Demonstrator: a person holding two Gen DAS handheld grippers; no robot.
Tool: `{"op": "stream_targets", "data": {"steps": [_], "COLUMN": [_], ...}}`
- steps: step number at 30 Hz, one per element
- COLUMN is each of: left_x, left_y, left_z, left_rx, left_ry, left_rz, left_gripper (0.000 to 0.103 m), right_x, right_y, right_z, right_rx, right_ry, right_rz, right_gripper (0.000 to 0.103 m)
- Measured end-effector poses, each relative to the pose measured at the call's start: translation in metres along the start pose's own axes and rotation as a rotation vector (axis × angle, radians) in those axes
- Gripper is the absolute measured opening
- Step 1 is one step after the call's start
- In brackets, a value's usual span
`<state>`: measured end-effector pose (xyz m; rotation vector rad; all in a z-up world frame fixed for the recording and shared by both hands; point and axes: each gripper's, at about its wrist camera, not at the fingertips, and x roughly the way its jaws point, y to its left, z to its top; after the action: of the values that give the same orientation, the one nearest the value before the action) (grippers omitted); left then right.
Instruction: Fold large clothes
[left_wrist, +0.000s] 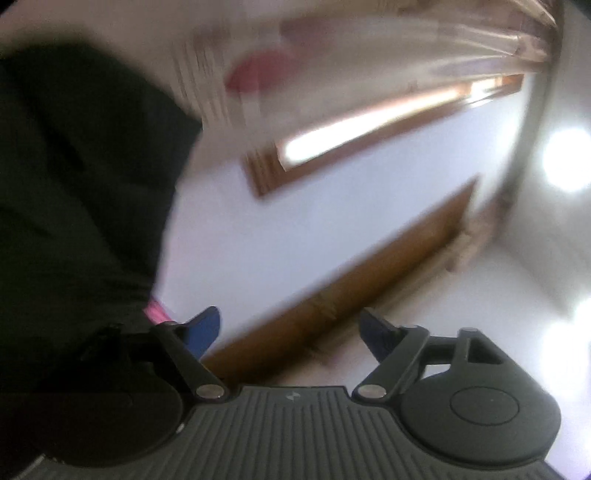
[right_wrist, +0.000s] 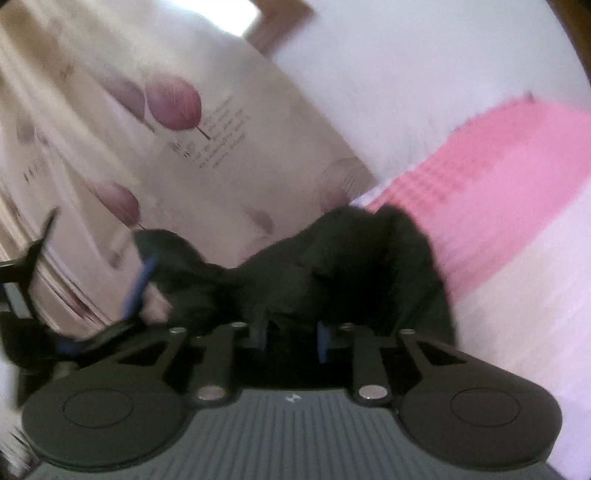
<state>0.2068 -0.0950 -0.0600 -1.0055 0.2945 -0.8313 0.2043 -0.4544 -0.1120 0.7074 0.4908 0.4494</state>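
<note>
The black garment (right_wrist: 332, 266) lies bunched right in front of my right gripper (right_wrist: 291, 338). Its blue pads (right_wrist: 322, 339) stand close together with black cloth pinched between them. In the left wrist view the same black garment (left_wrist: 74, 184) fills the left side, beside my left gripper (left_wrist: 290, 330). That gripper is open, its blue pads (left_wrist: 207, 328) wide apart with only wall and wood behind the gap. The right wrist view also catches the left gripper (right_wrist: 92, 258) at the left, open, with a tip of the cloth near its blue pad (right_wrist: 142, 280). Both views are blurred.
A pink sheet (right_wrist: 498, 184) covers the bed at the right, with white bedding (right_wrist: 535, 332) beside it. A pale curtain with purple leaf prints (right_wrist: 173, 103) hangs behind. The left wrist view shows a white wall (left_wrist: 295, 229), a wood-framed window (left_wrist: 351, 136) and a brown wooden board (left_wrist: 351, 295).
</note>
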Motion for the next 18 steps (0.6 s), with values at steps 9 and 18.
{"op": "stream_targets", "data": {"steps": [9, 18], "left_x": [-0.060, -0.059], "left_y": [0.020, 0.026], "left_z": [-0.005, -0.030], "left_rx": [0.198, 0.338], "left_ry": [0.094, 0.148], "left_rz": [0.246, 0.218], "left_gripper": [0.091, 0.100], "right_x": [0.011, 0.012], "right_y": [-0.047, 0.078], "right_z": [0.028, 0.090], "right_rx": [-0.038, -0.406], "right_ry": [0.095, 0.023], "right_rz": [-0.020, -0.013], "right_gripper": [0.019, 0.103]}}
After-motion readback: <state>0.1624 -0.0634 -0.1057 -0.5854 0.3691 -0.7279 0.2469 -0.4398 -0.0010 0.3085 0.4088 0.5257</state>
